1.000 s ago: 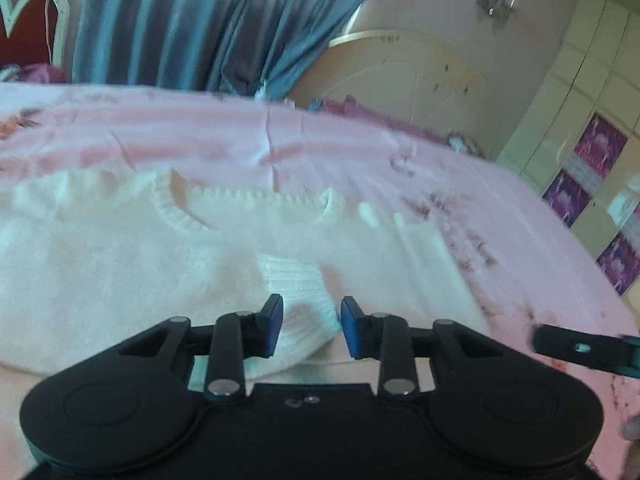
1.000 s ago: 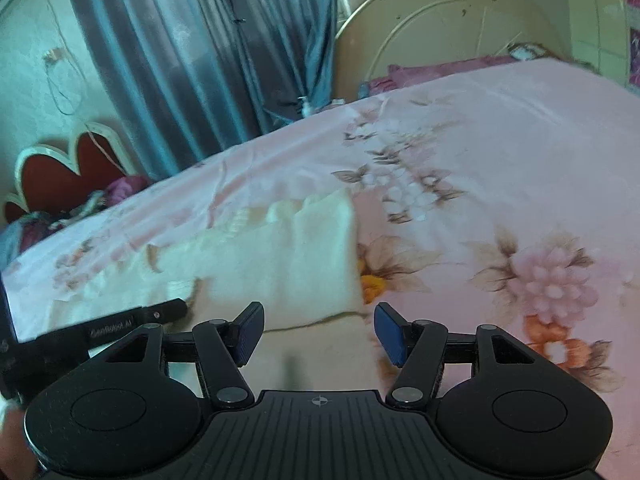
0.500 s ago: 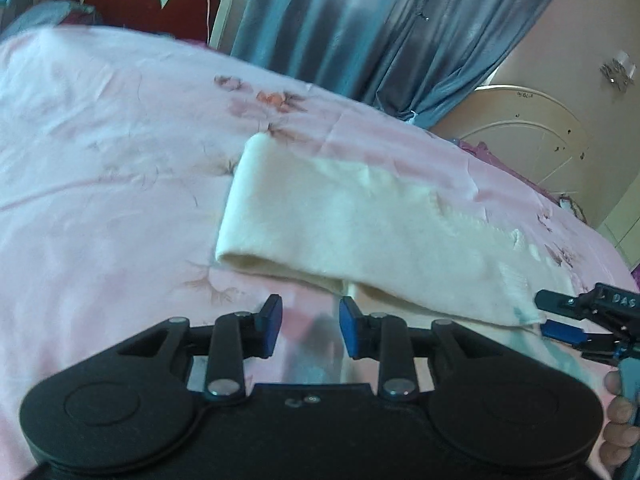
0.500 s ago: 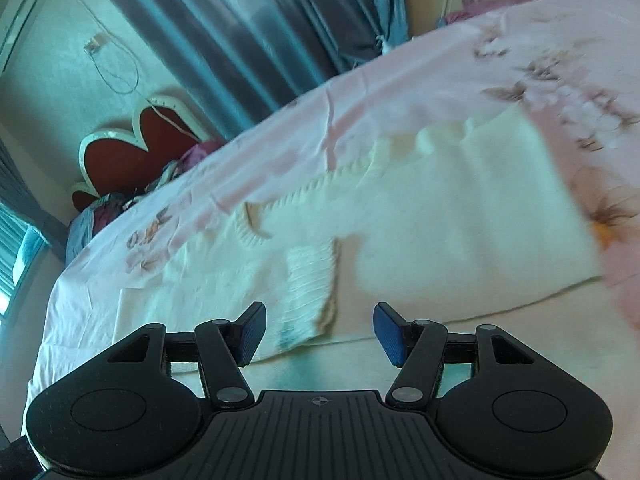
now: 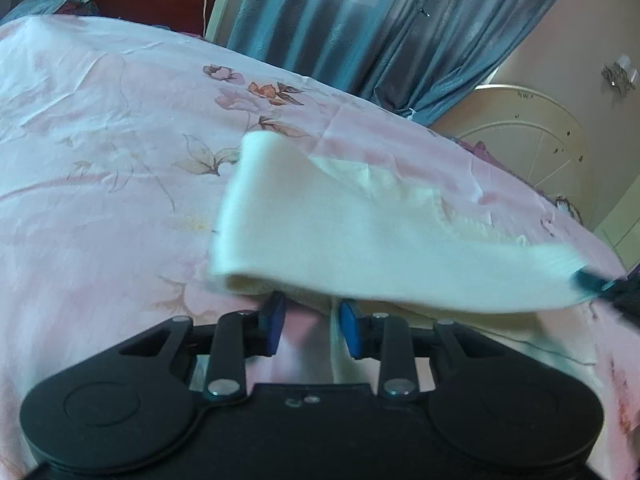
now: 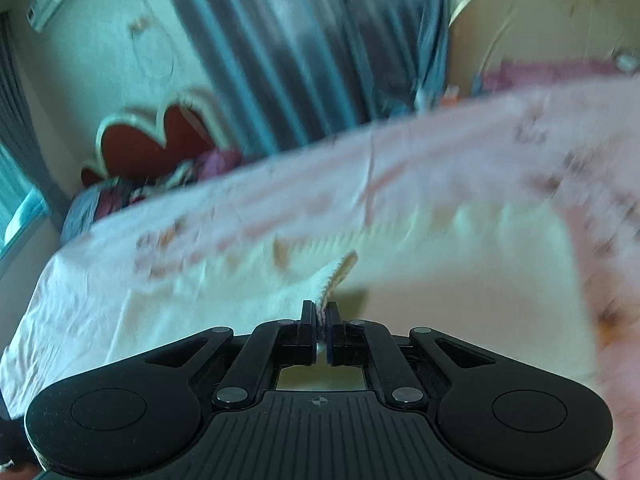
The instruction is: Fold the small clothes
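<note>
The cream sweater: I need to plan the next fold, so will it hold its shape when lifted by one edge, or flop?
Probably flop: the cream sweater already sags from the right gripper, whose jaws have just closed on its ribbed edge. Likely light and grippy, being soft knit.

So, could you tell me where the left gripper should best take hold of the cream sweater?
Probably the near folded edge of the cream sweater, approached low from the front. That rounded fold lies just past the left gripper, whose jaws stand apart, while the right gripper already pinches the ribbed cuff.
</note>
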`<state>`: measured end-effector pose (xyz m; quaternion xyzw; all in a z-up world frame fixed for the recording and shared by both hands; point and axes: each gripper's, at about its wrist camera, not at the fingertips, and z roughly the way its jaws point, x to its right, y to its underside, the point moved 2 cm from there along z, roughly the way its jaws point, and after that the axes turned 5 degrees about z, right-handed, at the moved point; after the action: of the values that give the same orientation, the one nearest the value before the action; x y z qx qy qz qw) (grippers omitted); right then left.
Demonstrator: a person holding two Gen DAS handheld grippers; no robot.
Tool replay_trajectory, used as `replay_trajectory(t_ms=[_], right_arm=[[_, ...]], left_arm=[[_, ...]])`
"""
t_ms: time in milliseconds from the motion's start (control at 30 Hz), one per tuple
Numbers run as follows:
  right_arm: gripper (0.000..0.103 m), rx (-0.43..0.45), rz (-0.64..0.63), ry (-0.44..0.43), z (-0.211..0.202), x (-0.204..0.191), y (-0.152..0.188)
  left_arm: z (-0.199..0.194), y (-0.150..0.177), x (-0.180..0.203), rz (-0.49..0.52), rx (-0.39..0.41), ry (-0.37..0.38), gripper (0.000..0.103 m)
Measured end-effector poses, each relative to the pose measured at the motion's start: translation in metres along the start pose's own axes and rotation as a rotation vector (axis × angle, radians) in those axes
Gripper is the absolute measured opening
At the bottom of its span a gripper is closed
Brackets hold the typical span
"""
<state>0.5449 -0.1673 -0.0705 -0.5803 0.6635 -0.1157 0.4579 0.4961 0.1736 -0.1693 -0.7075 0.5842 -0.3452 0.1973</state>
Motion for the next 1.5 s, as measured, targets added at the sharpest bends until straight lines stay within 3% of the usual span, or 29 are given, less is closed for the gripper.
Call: replay_trajectory(t_ms=[100, 200, 267, 633, 1200, 1267, 1333, 1367, 1433, 1500], right_arm=[[0.003, 0.13, -0.007, 0.097, -0.027, 0.025, -0.012], [0.003, 0.041, 0.03, 0.157, -0.019, 0.061, -0.008], [0.003, 0.028, 0.026, 0.161, -0.019, 0.073, -0.004], [0.003, 0.026, 0.037, 0.186, -0.025, 0.088, 0.001], [0.003, -0.056, 0.034, 0.247, -0.009, 0.106, 0.019], [0.003, -0.07, 0.034, 0.252, -0.008, 0.107, 0.019], [0.004, -0.015, 0.026, 0.307, -0.017, 0.106, 0.014], [0.005, 0.035, 0.015, 0.35, -0.026, 0.104, 0.009], [0.033, 0.077, 0.032, 0.318, -0.034, 0.105, 0.002], [0.033, 0.017, 0.019, 0.261, -0.019, 0.099, -0.003]], left_arm=[[0.001, 0.0, 0.005, 0.058, -0.006, -0.015, 0.03], [0.001, -0.001, 0.008, 0.088, -0.013, -0.021, 0.029], [0.001, -0.002, 0.008, 0.096, -0.015, -0.022, 0.028], [0.0, -0.003, 0.011, 0.125, -0.025, -0.026, 0.024], [0.001, -0.003, 0.012, 0.155, -0.037, -0.027, 0.024], [0.001, -0.005, 0.012, 0.176, -0.049, -0.019, 0.026], [-0.007, -0.008, 0.005, 0.195, -0.061, 0.016, 0.036], [-0.016, -0.01, 0.0, 0.199, -0.031, 0.017, 0.048], [-0.029, -0.016, -0.004, 0.218, 0.043, 0.022, 0.053], [-0.026, -0.027, 0.004, 0.222, 0.076, 0.057, 0.05]])
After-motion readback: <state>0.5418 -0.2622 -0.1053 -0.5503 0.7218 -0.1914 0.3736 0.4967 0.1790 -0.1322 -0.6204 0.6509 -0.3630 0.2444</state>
